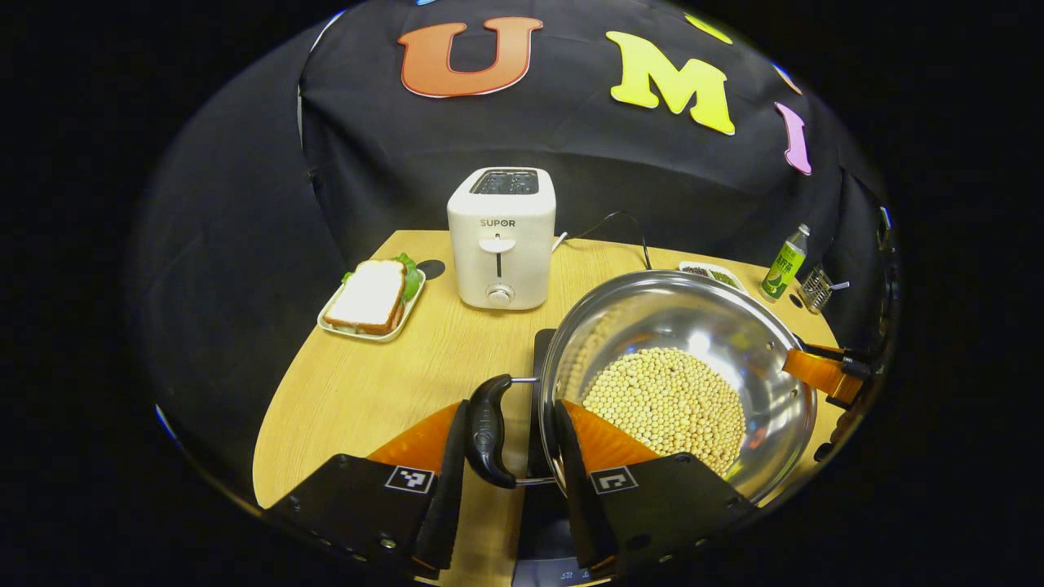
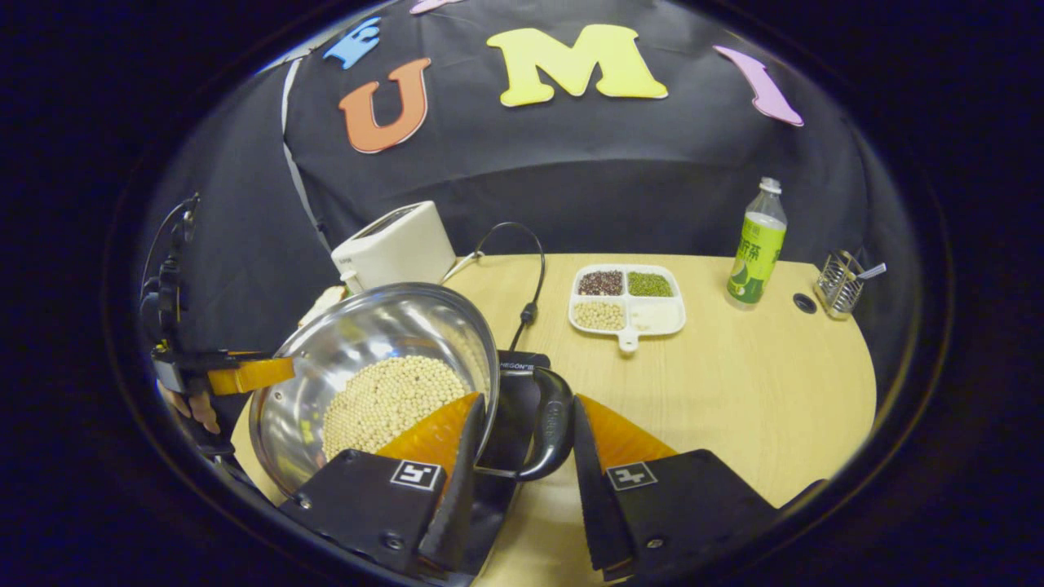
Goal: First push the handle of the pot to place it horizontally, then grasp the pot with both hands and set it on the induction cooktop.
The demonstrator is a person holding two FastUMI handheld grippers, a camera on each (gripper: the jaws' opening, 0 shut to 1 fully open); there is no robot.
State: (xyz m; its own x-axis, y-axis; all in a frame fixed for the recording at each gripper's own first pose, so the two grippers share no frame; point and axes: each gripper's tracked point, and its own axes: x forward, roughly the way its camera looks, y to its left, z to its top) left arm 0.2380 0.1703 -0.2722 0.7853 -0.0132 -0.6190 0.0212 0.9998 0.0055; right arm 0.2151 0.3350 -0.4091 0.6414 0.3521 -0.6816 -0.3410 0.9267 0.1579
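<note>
While soybeans (image 1: 665,403) fill the steel pot (image 1: 677,310), left gripper (image 1: 506,481) clenched on its side handle (image 1: 488,432), right gripper (image 2: 522,481) clenched on opposite handle (image 2: 555,424), pot over induction cooktop (image 2: 514,383).

Black cloth (image 2: 571,187) hangs as the wall behind a light wood table (image 2: 750,383) with a rounded front edge. Light glares softly off the tabletop. A round cable hole (image 2: 805,303) sits near the table's far right corner, and another hole (image 1: 431,268) near the far left edge.

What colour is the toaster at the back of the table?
White; the toaster shows best in the left gripper view.
</note>
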